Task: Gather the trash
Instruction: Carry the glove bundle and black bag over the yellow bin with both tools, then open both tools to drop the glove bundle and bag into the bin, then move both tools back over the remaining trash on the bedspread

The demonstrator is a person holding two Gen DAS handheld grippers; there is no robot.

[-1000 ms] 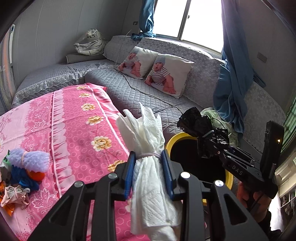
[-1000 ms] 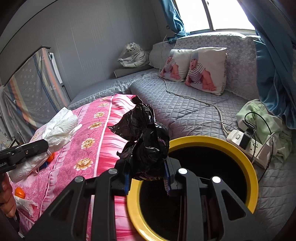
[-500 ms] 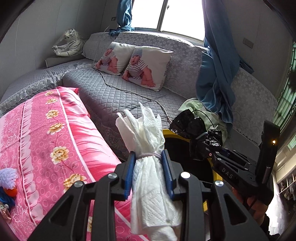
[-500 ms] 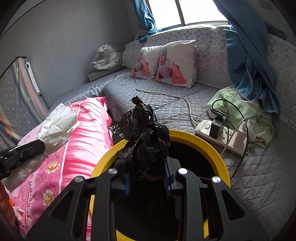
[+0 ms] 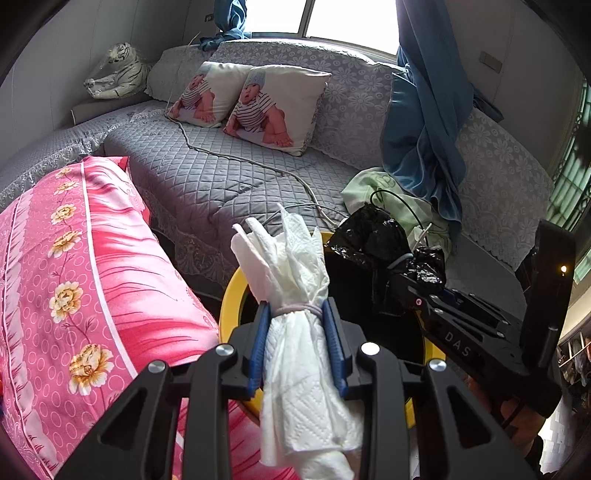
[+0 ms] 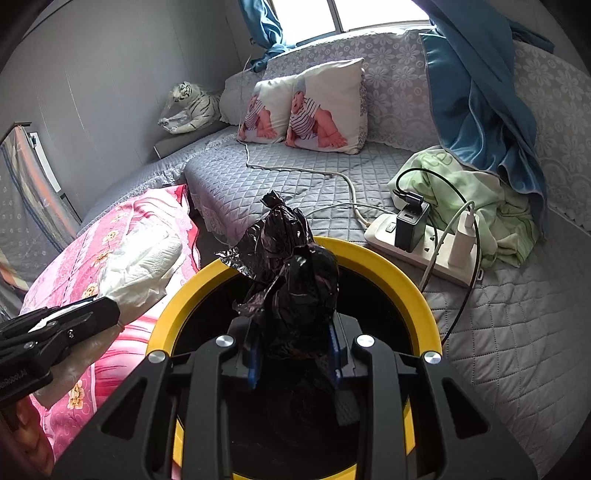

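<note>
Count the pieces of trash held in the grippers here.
2: a white tissue bundle clamped in the left gripper, and a black bag wad in the right gripper over the yellow-rimmed bin.

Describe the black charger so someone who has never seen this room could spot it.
Start at the grey quilted couch and find the white power strip lying beside the yellow-rimmed bin. The black charger stands plugged into it, a boxy block with a black cable, unlike the smaller white plug next to it.

grey quilted sofa | 2 pillows | bright window
</note>
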